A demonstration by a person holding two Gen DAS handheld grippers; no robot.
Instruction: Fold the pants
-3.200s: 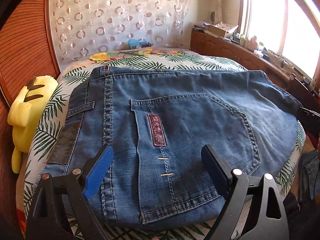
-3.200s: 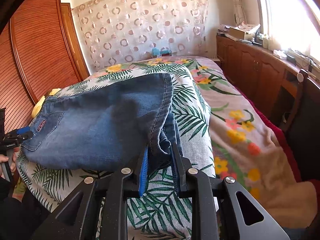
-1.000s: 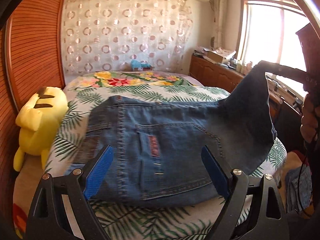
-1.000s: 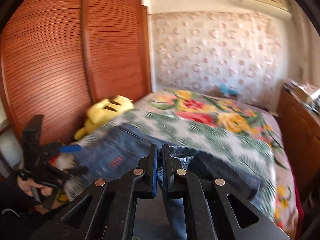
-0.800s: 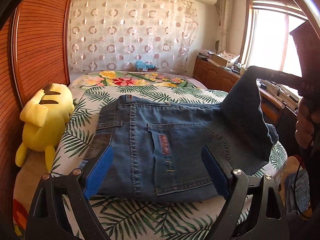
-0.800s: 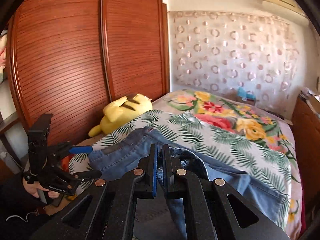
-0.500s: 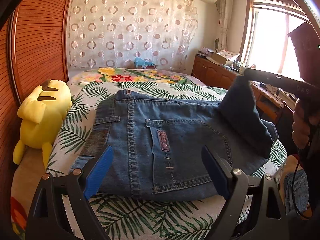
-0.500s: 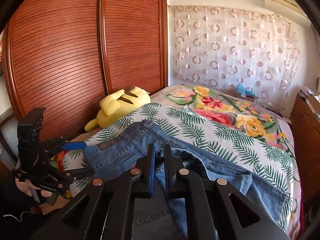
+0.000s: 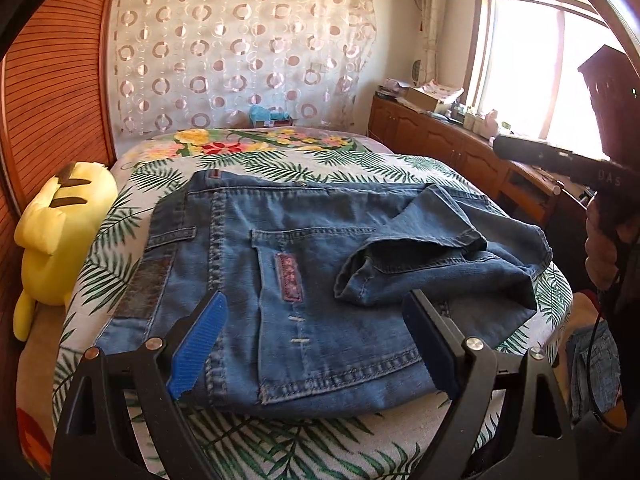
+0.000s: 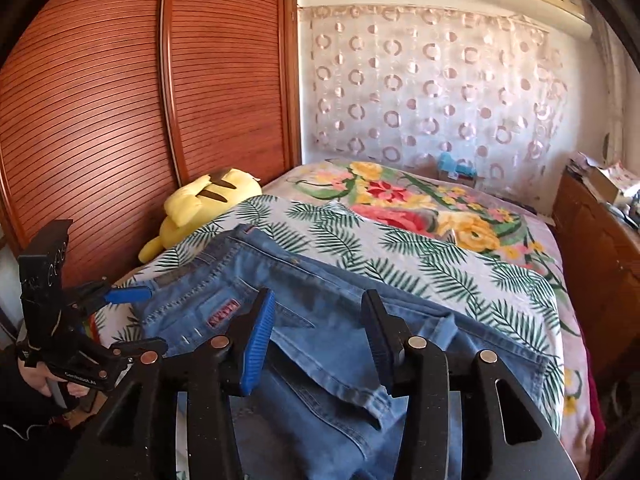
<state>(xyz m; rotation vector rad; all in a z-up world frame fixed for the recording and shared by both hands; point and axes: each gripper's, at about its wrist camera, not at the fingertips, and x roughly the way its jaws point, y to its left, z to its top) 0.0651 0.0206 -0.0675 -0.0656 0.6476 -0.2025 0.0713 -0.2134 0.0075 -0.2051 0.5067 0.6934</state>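
Blue jeans (image 9: 320, 240) lie folded on the bed, back pocket up. A trouser-leg end (image 9: 420, 264) rests loosely crumpled on top of them at the right. My left gripper (image 9: 316, 340) hovers open over the near edge of the jeans with nothing between its pads; the right wrist view has it at the far left (image 10: 132, 320). My right gripper (image 10: 320, 332) is above the jeans (image 10: 224, 280), its jaws opening, and no fabric is pinched between them. In the left wrist view the right gripper (image 9: 504, 147) is held by a hand, above the right side of the bed.
The bed (image 9: 260, 148) has a leaf-and-flower cover. A yellow plush toy (image 9: 60, 236) lies at its left edge against slatted wooden wardrobe doors (image 10: 120, 100). A wooden sideboard (image 9: 440, 140) under the window runs along the right. More denim (image 9: 592, 364) lies on the floor, lower right.
The right gripper's jaws have spread and let go of the trouser leg, which has dropped from the air onto the jeans. The left gripper stays open.
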